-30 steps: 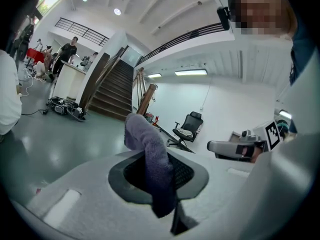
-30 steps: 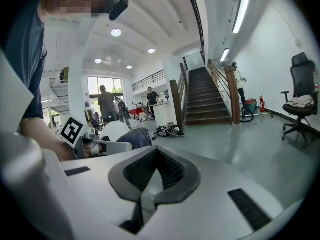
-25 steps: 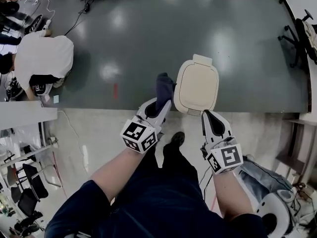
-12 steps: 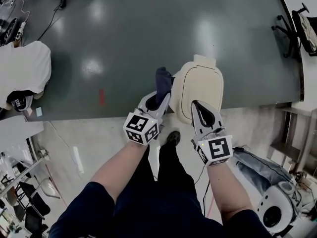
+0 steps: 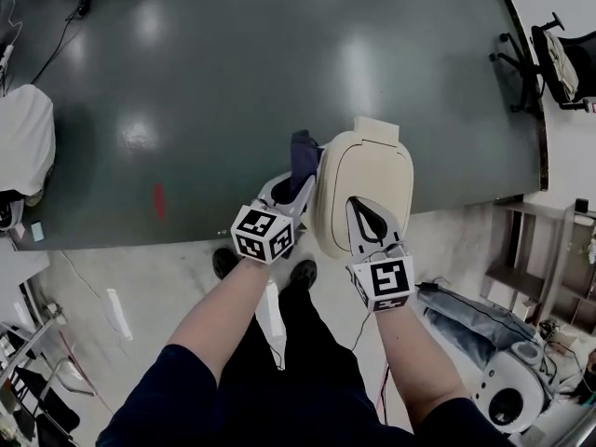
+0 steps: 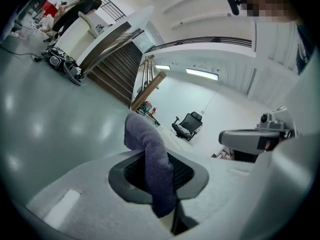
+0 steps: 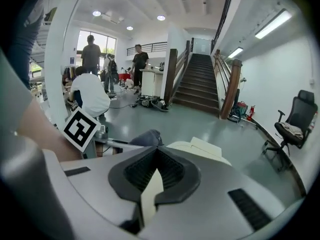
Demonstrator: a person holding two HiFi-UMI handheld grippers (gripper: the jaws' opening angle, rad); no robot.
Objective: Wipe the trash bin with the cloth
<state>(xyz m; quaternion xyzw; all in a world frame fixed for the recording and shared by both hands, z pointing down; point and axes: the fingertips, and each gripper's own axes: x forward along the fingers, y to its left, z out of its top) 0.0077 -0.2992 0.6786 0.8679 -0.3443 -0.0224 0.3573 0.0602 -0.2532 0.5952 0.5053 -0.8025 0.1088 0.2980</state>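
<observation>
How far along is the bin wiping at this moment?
Done: the cloth is clamped in the left gripper. In hand: it sits at the left edge of the trash bin; contact unclear. The right gripper is shut, empty, above the bin. Left: apparently the wiping itself.

Bright, even indoor light from ceiling lights (image 7: 161,18); soft glare blobs on the glossy floor (image 5: 233,82) left of and beyond the trash bin (image 5: 368,180), shadows faint. Head view sharp, corners bent. Gripper views: heavy fisheye, dark vignette rim, window (image 7: 101,40) blown out, cloth (image 6: 152,169) near lens slightly soft.
</observation>
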